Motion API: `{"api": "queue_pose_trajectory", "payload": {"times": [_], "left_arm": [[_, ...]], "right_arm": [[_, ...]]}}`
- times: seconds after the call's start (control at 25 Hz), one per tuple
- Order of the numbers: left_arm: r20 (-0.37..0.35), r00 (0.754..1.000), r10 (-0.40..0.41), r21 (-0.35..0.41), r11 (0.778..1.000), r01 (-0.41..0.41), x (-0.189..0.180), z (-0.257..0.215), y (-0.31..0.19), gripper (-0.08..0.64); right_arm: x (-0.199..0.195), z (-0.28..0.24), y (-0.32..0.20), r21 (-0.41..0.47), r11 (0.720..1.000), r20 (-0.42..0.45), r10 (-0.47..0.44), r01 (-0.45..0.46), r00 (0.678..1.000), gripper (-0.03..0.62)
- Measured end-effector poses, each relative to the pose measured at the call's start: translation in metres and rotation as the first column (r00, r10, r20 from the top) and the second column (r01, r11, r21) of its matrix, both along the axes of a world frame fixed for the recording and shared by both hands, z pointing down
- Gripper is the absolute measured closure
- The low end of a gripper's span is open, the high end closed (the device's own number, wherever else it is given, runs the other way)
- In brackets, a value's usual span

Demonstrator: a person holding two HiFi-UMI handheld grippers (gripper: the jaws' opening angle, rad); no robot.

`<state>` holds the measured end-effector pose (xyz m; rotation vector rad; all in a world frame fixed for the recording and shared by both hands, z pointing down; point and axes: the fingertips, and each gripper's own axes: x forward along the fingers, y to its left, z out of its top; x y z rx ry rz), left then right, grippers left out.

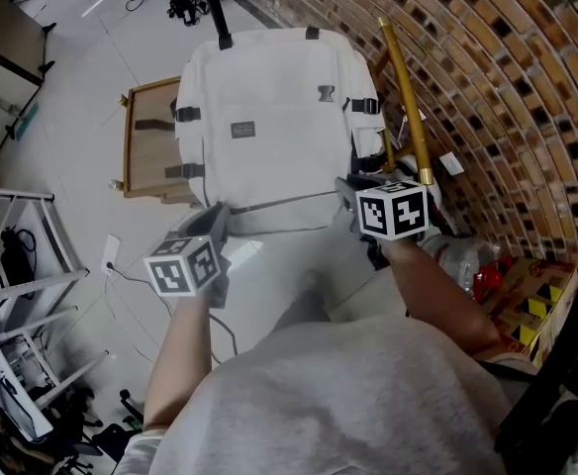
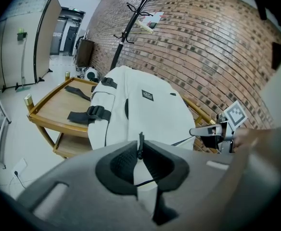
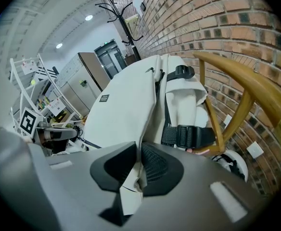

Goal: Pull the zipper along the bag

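Below the head camera, the white bag (image 1: 269, 107) lies lengthwise away from the person, its near end between the two grippers. The zipper (image 1: 279, 204) runs across that near end as a dark line. The left gripper (image 1: 220, 214) meets the line at its left end, and the right gripper (image 1: 348, 188) is at the bag's near right corner. A low wooden table (image 1: 148, 142) sticks out from under the bag's left edge, with pale open floor (image 1: 81, 67) beyond it. On the right, a brick wall (image 1: 507, 87) and a slanting yellow wooden rail (image 1: 405, 97) stand close beside the bag, leaving little room on that side.

Along the left gripper's jaws, the pads are clenched on the thin black zipper pull (image 2: 140, 139), which stands upright between them. The bag rises just beyond, resting on the table's raised rim. A black coat stand (image 2: 128, 28) stands far back against the brick.

Along the right gripper's jaws, the pads pinch a fold of the bag's white cloth at its corner. A black strap buckle (image 3: 186, 134) sits on the bag's side just past the jaws, and the rail curves close on the right, next to the wall.
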<state>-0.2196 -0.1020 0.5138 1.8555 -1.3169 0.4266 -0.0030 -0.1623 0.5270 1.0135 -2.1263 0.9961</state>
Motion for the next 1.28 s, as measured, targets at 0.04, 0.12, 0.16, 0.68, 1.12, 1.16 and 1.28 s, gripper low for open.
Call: {"api": "queue_pose_trajectory", "payload": {"times": [0.04,0.12,0.16,0.68,1.12,1.16,1.28], "left_arm": [[0.003,1.000,-0.003,0.000,1.000,0.003,-0.001,0.000,0.000,0.523],[0.013,1.000,-0.013,0.001,1.000,0.013,-0.006,0.000,0.001,0.523],[0.018,1.000,-0.020,0.000,1.000,0.020,-0.009,0.000,0.001,0.523],[0.016,0.999,-0.046,-0.009,0.999,0.046,-0.028,0.004,0.005,0.522],[-0.007,0.997,-0.080,0.003,0.997,0.080,-0.039,0.003,0.005,0.522],[-0.019,0.996,-0.086,-0.004,0.996,0.086,-0.039,0.005,0.006,0.522],[-0.037,0.996,-0.086,-0.031,0.996,0.084,-0.036,0.013,0.008,0.520]], "right_arm": [[0.000,0.000,0.000,0.000,1.000,-0.003,0.000,0.000,1.000,0.552],[0.002,0.000,0.000,0.002,1.000,-0.011,0.002,-0.002,1.000,0.552],[0.003,0.000,0.000,0.002,1.000,-0.012,0.004,-0.004,1.000,0.552],[0.002,0.000,0.000,0.001,1.000,0.003,0.008,-0.008,1.000,0.553],[0.003,0.002,-0.003,-0.013,0.999,0.017,0.029,-0.029,0.999,0.554],[0.003,0.003,-0.002,-0.015,0.999,0.015,0.032,-0.031,0.999,0.554],[0.002,0.004,-0.001,-0.012,1.000,0.010,0.024,-0.024,1.000,0.548]]}}
